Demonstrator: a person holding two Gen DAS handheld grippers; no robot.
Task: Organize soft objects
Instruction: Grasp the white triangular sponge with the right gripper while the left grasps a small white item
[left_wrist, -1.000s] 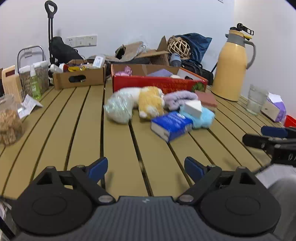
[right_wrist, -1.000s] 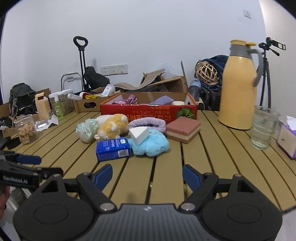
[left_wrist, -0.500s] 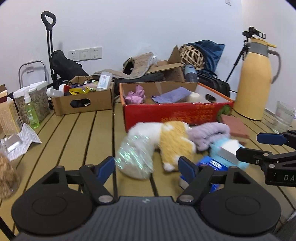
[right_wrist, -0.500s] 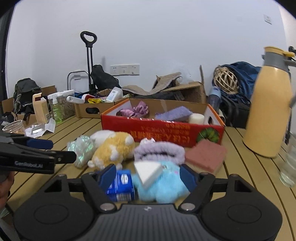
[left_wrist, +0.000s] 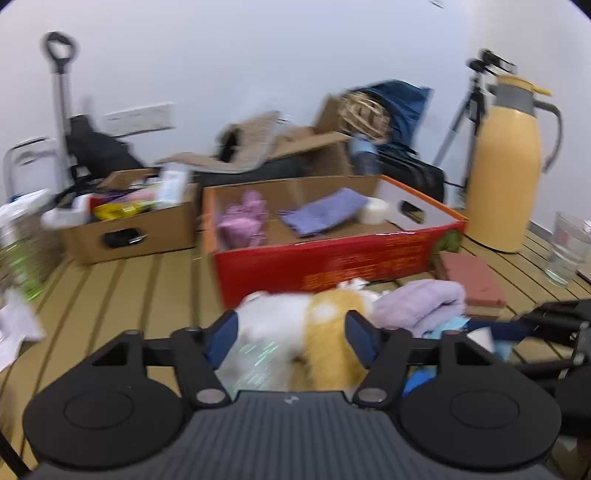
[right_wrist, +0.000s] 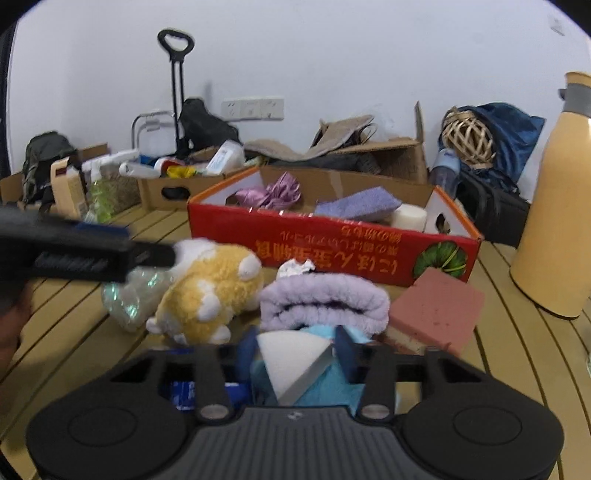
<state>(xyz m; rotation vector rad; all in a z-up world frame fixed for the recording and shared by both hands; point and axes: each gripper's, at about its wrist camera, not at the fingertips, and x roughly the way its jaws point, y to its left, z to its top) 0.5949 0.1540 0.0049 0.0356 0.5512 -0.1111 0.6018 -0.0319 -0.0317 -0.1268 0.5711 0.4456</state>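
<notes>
A yellow and white plush toy lies on the slatted table in front of the red cardboard box. My left gripper is open with its jaws on either side of the plush. In the right wrist view the plush lies left of a folded lilac towel. My right gripper has its jaws close on both sides of a white wedge sponge that rests on a light blue fluffy cloth; whether it grips is unclear. The box holds a purple cloth, a pink item and a white block.
A pink brick-like sponge lies right of the towel. A clear crinkly bag lies left of the plush. A yellow thermos and a glass stand at the right. A brown box of bottles stands at the left.
Both grippers moved forward toward the pile. The left now straddles the plush toy. The right has come down around the white wedge sponge and its jaws have narrowed.
</notes>
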